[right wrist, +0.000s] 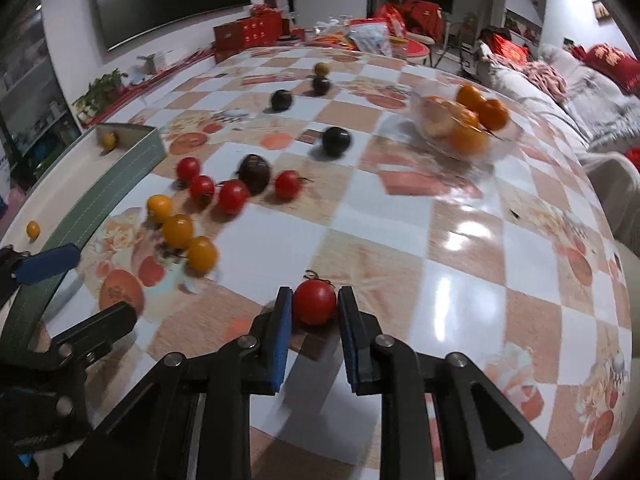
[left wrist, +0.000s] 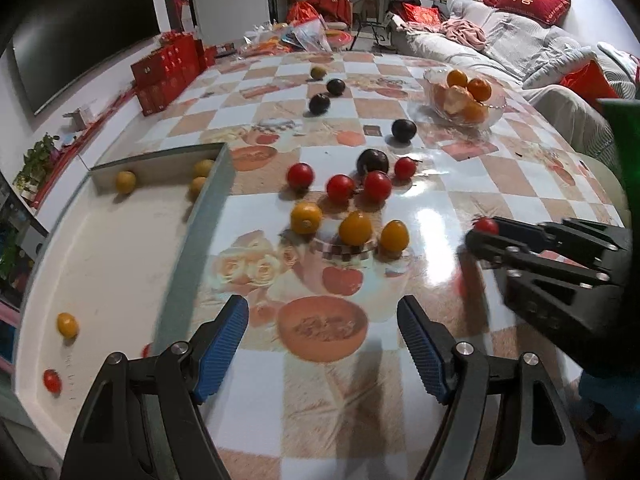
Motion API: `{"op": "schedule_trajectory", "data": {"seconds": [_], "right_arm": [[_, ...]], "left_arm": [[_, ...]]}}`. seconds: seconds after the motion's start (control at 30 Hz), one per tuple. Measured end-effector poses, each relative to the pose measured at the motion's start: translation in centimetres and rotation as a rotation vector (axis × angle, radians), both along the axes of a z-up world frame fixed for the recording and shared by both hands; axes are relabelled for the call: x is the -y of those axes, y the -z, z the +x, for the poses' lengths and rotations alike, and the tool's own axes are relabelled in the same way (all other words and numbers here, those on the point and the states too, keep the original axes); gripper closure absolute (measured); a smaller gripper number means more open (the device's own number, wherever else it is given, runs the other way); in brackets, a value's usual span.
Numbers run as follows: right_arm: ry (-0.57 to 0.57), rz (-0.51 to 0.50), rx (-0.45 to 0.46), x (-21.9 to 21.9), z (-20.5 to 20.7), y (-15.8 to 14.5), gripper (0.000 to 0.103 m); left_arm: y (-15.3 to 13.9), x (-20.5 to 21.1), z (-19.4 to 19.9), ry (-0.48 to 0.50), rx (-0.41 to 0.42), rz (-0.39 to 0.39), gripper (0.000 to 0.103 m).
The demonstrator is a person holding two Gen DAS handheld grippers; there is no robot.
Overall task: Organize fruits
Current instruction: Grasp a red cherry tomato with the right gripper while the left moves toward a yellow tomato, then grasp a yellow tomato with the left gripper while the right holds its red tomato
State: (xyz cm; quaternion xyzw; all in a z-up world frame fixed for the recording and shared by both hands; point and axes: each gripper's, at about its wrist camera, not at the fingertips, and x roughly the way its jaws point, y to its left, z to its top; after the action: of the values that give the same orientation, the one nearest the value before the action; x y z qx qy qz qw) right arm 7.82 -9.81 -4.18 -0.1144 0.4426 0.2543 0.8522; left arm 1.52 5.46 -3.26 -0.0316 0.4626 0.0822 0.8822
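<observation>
My right gripper (right wrist: 315,295) is shut on a small red tomato (right wrist: 315,302), which sits low over the checkered tablecloth; the blue pads press both its sides. The left wrist view shows that same tomato (left wrist: 486,225) at the tip of the right gripper (left wrist: 478,236). My left gripper (left wrist: 322,312) is open and empty, hovering over the cloth beside the right rim of the white tray (left wrist: 120,264). Three yellow tomatoes (left wrist: 355,227) lie just ahead of it, and several red tomatoes (left wrist: 340,188) behind those. A few yellow fruits (left wrist: 125,181) and one red fruit (left wrist: 52,380) lie in the tray.
Several dark plums (left wrist: 373,161) are scattered further back on the table. A glass bowl (left wrist: 494,114) holding oranges stands at the back right. Red boxes (left wrist: 168,72) line the far left edge, and a sofa (left wrist: 520,52) runs along the right.
</observation>
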Motion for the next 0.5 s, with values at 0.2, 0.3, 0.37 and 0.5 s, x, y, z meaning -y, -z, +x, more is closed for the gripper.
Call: {"op": "schedule_trajectory", "data": {"seconds": [0.2, 0.3, 0.37, 0.5], "right_arm": [[0.023, 0.024, -0.013, 1.6, 0.4, 0.0, 0.078], [0.024, 0.03, -0.013, 2.0, 0.3, 0.0, 0.078], [0.023, 0.036, -0.013, 2.4, 0.3, 0.0, 0.078], [0.027, 0.055, -0.022, 3.0, 0.4, -0.1, 0.078]], "left_arm": [[0.9, 1.4, 1.7, 0.033, -0.019, 0.004, 0.034], [1.3, 2.3, 2.4, 0.052, -0.049, -0.023, 0.049], [1.3, 3.0, 2.8, 0.06, -0.04, -0.018, 0.049], [1.3, 4.3, 4.0, 0.083, -0.024, -0.005, 0.049]]}}
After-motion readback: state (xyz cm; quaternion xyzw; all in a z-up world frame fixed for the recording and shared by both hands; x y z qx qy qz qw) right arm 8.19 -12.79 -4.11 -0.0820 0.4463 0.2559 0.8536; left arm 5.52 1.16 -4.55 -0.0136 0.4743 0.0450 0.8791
